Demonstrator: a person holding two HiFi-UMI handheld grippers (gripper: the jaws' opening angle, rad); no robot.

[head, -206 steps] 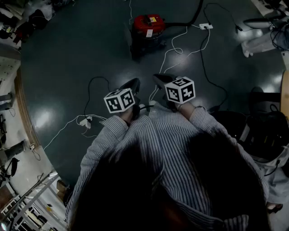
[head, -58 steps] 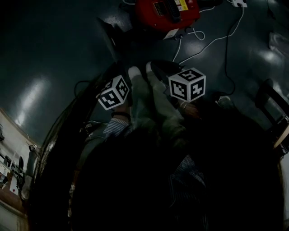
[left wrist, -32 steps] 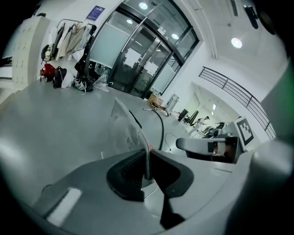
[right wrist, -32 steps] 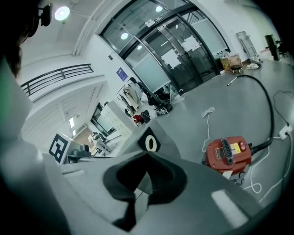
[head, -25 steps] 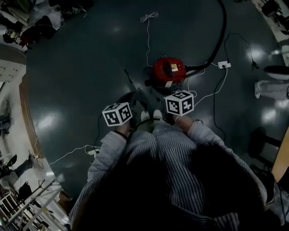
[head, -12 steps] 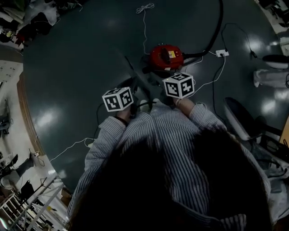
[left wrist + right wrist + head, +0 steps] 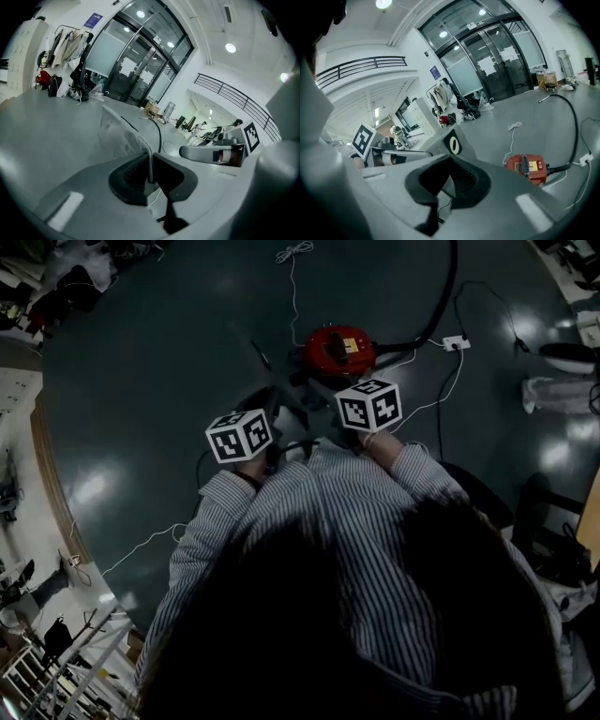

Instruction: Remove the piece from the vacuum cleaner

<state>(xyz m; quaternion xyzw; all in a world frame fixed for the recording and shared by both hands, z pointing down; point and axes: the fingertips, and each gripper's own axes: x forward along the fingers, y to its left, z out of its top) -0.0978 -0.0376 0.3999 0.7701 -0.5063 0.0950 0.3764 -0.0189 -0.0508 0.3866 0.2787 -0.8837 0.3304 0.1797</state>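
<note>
Here the left gripper is pressed on the thin edge of a flat grey piece. The right gripper pinches the same piece, close to its black patch with a white "0". The piece is held up, apart from the red vacuum cleaner, which stands on the dark floor.

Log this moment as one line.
left gripper: shut on piece | right gripper: shut on piece | vacuum cleaner: on floor, apart from piece
</note>
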